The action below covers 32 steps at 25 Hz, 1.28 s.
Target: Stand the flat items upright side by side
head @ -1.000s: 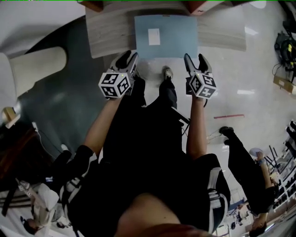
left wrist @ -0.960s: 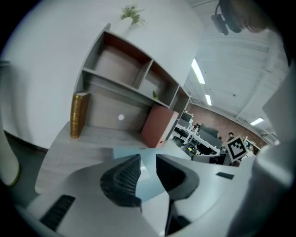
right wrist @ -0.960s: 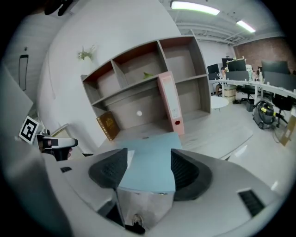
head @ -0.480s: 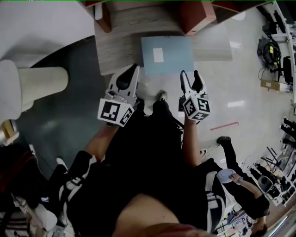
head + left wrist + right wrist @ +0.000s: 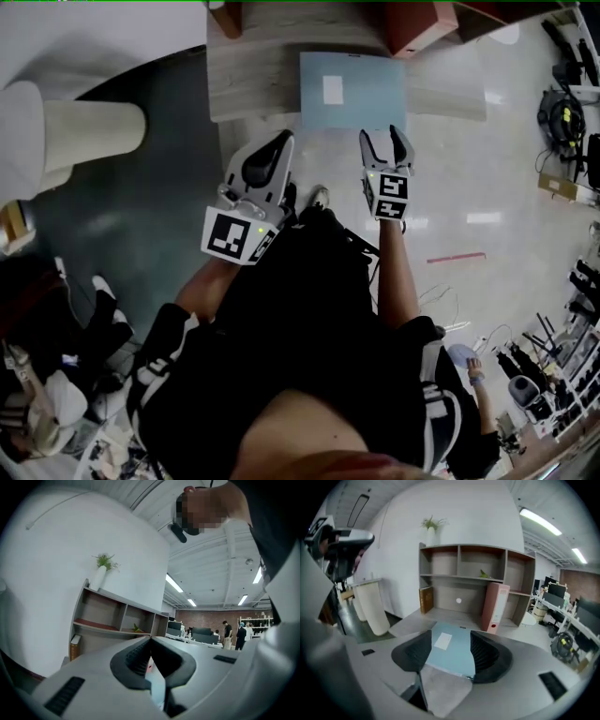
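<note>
A light blue folder [image 5: 361,98] with a white label lies flat on the wooden desk [image 5: 253,84]. In the right gripper view the blue folder [image 5: 457,660] shows between my open jaws, lying beyond them and untouched. A pink binder [image 5: 494,607] stands upright in the shelf behind it, and a brown book [image 5: 425,599] stands at the shelf's left. My right gripper [image 5: 387,142] hovers open just short of the folder's near edge. Left of the folder, my left gripper [image 5: 273,153] is shut with nothing in it and tilts up toward the shelf [image 5: 112,620].
The desk's front edge runs just ahead of both grippers. A white column [image 5: 89,131] stands on the dark floor to the left. A potted plant [image 5: 432,527] tops the shelf unit. People stand far off in the room [image 5: 233,634].
Both grippers have moved forward toward the desk, the right one up to the folder's near edge. The left gripper's jaws have shut. The head view has shifted.
</note>
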### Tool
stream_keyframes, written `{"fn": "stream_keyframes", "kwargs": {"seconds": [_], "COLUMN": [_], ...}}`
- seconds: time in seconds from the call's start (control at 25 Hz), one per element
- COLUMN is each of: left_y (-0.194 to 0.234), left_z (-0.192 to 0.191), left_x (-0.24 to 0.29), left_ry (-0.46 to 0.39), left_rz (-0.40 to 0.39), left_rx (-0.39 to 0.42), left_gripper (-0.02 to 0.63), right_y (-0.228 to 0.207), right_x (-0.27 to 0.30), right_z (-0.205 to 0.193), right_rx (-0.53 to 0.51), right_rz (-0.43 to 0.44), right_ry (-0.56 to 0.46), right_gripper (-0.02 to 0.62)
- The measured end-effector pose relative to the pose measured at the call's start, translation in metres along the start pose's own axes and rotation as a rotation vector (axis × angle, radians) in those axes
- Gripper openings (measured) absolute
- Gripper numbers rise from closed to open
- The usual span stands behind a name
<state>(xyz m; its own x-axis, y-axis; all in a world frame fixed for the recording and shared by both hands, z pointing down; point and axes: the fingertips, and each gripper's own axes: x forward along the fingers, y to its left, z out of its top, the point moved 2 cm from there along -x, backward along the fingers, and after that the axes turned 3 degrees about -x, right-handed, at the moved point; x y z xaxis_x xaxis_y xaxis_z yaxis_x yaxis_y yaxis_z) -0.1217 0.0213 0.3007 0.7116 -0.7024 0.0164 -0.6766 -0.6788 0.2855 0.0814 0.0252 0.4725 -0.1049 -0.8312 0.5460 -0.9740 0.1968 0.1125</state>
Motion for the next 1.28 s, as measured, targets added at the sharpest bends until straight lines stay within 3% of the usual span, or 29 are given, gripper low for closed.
{"fn": "stream_keyframes", "kwargs": {"seconds": [0.32,0.44,0.56,0.68,0.8,1.0,1.28], "left_y": [-0.024,-0.036,-0.042,-0.043,-0.043,-0.039,-0.030], "left_z": [-0.029,-0.035,-0.044,-0.057,-0.068,-0.078,-0.087], "left_x": [-0.023,-0.031,-0.033,-0.032,-0.033,-0.033,-0.036], "left_ry": [-0.004,-0.021,-0.011,0.001,0.015,0.020,0.033], "left_rz": [0.068,0.072,0.090,0.096,0.099,0.099,0.108], "left_rx": [-0.028,-0.033,-0.035,-0.037,-0.040,-0.061,-0.077], "left_gripper": [0.023,0.023,0.023,0.023,0.023,0.023,0.023], "right_y": [0.027,0.041,0.047,0.049,0.047,0.042,0.037], "right_x": [0.036,0.049,0.067,0.092,0.109,0.138,0.156], "right_z": [-0.079,-0.111,-0.134,-0.157,-0.171,-0.191,-0.188], "right_rx": [-0.464,-0.655,-0.871,-1.006,-1.110,-1.147,-1.215], "right_rz": [0.066,0.092,0.059,0.027,-0.004,-0.029,-0.139], "right_ry": [0.208,0.276,0.299,0.319,0.355,0.371,0.286], "right_gripper": [0.282,0.312,0.331,0.339,0.356,0.374,0.405]}}
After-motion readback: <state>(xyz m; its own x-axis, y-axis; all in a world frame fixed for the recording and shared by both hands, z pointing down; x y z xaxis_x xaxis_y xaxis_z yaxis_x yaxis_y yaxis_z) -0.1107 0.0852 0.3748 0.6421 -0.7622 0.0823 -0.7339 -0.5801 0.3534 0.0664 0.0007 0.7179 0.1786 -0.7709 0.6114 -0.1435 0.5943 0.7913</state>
